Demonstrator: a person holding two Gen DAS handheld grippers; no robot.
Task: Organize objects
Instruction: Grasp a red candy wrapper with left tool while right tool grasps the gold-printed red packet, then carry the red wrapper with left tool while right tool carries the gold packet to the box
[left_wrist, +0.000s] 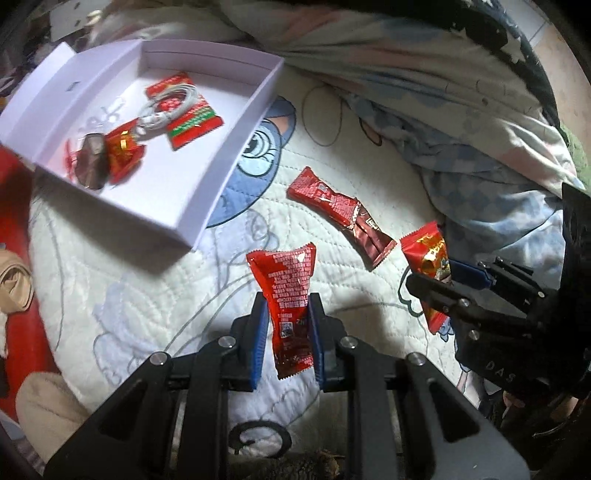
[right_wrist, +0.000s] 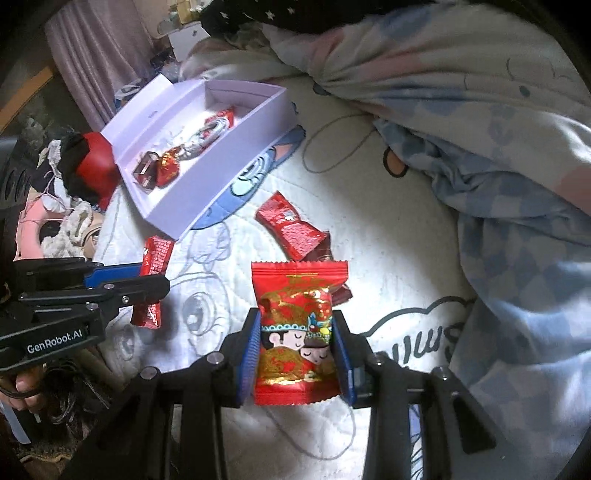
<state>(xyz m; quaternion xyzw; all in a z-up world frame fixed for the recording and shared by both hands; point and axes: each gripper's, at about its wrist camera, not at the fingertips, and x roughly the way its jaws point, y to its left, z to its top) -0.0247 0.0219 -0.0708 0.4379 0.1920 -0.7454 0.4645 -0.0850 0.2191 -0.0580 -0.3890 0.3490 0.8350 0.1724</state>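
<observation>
My left gripper (left_wrist: 286, 325) is shut on a long red snack packet (left_wrist: 288, 299), held above the quilt; it also shows in the right wrist view (right_wrist: 153, 277). My right gripper (right_wrist: 295, 343) is shut on a red wedding-candy packet with a cartoon couple (right_wrist: 297, 332), which also shows at the right in the left wrist view (left_wrist: 430, 266). A red and brown snack bar (left_wrist: 338, 214) lies on the quilt between them (right_wrist: 293, 229). An open white box (left_wrist: 207, 206) sits at the upper left and holds red candies, a white cable and a dark wrapped sweet.
A white quilt with blue cartoon prints (left_wrist: 147, 295) covers the bed. A bunched blue and pink duvet (right_wrist: 498, 147) rises at the back and right. Red fabric and clutter (right_wrist: 88, 166) lie left of the box.
</observation>
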